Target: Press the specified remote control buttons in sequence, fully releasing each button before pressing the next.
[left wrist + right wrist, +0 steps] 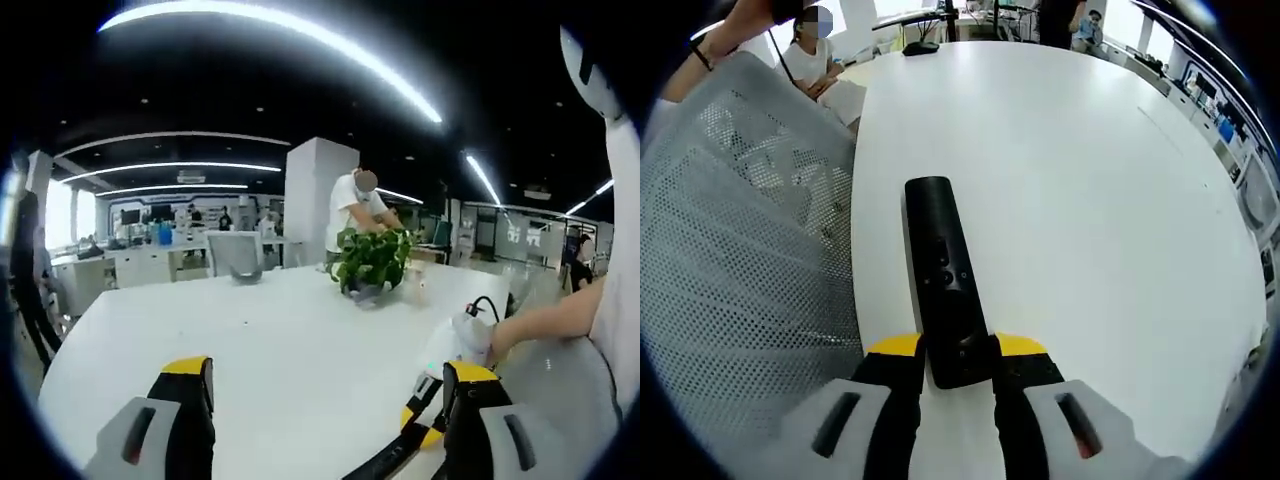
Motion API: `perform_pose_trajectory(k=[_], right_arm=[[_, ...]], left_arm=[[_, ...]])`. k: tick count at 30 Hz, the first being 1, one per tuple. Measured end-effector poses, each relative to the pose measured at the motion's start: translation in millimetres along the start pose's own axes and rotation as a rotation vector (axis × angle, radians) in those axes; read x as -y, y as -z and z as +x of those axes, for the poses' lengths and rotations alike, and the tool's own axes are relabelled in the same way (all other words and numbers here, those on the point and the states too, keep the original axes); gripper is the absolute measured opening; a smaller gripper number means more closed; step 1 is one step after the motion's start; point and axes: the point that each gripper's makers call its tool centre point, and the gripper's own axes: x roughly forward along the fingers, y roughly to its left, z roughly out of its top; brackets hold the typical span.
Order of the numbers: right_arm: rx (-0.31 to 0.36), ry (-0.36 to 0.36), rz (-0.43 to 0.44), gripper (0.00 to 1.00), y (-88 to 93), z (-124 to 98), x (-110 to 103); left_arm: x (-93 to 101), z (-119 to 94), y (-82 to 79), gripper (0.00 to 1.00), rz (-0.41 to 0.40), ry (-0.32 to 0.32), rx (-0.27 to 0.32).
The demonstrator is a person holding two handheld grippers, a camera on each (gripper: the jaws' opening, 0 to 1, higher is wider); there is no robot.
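Note:
A slim black remote control [940, 270] lies lengthwise between the jaws of my right gripper [958, 362], which is shut on its near end. The remote points away over the white table [1090, 200], and its small buttons show on the upper face. In the left gripper view my left gripper [328, 372] stands wide open above the bare table [280, 340] with nothing between its fingers. At that view's lower right the same remote [385, 460] pokes in beside yellow jaw tips, with a person's hand [482, 338] behind it.
A potted green plant [372, 260] stands at the table's far side, with a person [355, 205] bent behind it. A white mesh chair back [740, 260] stands close at the table's left edge. A seated person [810, 55] is beyond it.

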Motion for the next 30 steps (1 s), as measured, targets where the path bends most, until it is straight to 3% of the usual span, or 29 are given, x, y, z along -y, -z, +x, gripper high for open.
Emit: perform_pose_trajectory(k=[2,9,13,21,30], right_arm=[[0.001,0.0,0.002,0.26,0.1,0,0],[0.005,-0.001,0.007,0.26,-0.1,0,-1],[0.009,0.0,0.008,0.26,0.0,0,-1],[0.017,0.001,0.017,0.26,-0.2,0,-1],[0.012,0.01,0.015,0.26,-0.4,0,-1]], left_arm=[[-2.0,-3,-1.1,1.0,-0.025,-0.007,0.023],[-1.6,-13,6.8,1.0,-0.048,-0.037,0.03],[0.5,-14,3.5,1.0,-0.045,-0.038,0.033],[1.1,-12,5.4,1.0,-0.063,-0.031,0.034],[16.3,-9,5.3,0.99,-0.017,0.023,0.025]])
